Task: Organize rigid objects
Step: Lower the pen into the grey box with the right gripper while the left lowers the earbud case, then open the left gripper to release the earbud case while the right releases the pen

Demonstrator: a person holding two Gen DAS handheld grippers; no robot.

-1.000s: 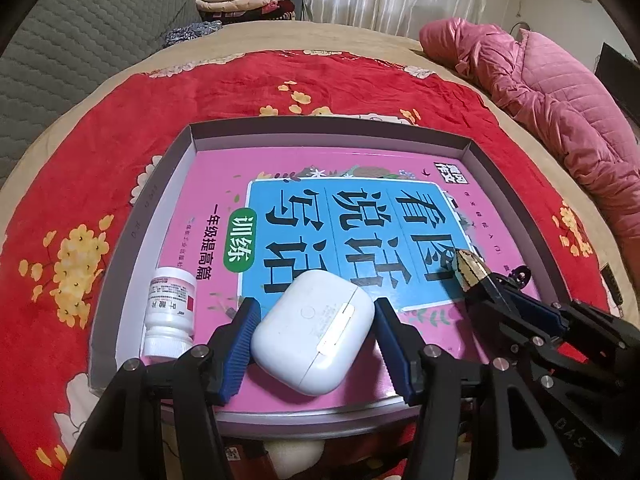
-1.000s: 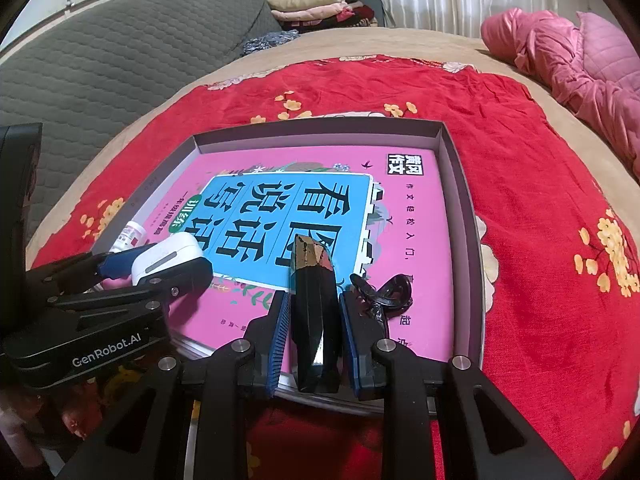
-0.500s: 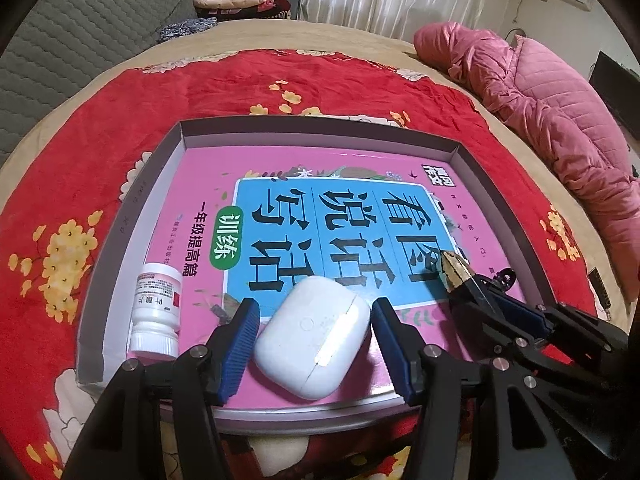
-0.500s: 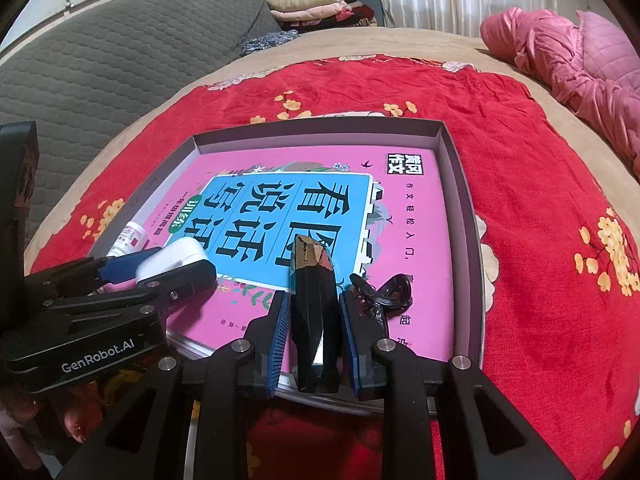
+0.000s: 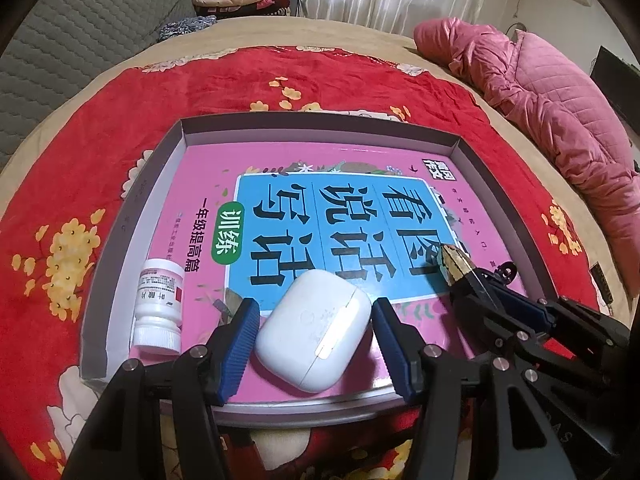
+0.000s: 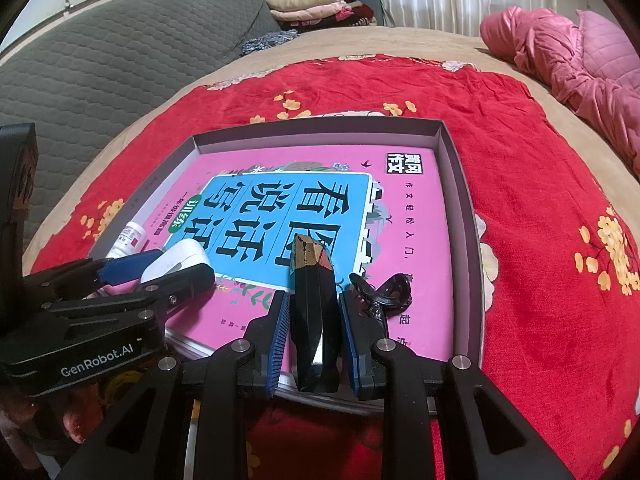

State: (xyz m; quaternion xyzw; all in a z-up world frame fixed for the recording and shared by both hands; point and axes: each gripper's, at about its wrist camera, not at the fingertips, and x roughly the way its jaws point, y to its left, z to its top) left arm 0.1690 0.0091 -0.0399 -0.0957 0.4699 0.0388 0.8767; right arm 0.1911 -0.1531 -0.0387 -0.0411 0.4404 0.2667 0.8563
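Note:
A white earbuds case point(image 5: 314, 330) lies on the pink book point(image 5: 280, 216) inside the grey shallow box point(image 5: 320, 130). My left gripper point(image 5: 314, 344) is open around the case, with a gap on each side. A white pill bottle point(image 5: 158, 308) lies at the box's left edge. My right gripper point(image 6: 314, 328) has its blue pads against a black faceted stick with a gold tip point(image 6: 314, 308), which rests over the book's near edge. A black clip point(image 6: 384, 290) lies just right of it.
The box sits on a red flowered blanket point(image 6: 540, 220) on a bed. A pink quilted jacket point(image 5: 540, 92) lies at the far right. A grey sofa back point(image 6: 100, 72) and folded clothes point(image 6: 316, 6) are behind.
My left gripper has drawn back slightly from the earbuds case, jaws a little wider. The right gripper and black stick have not moved.

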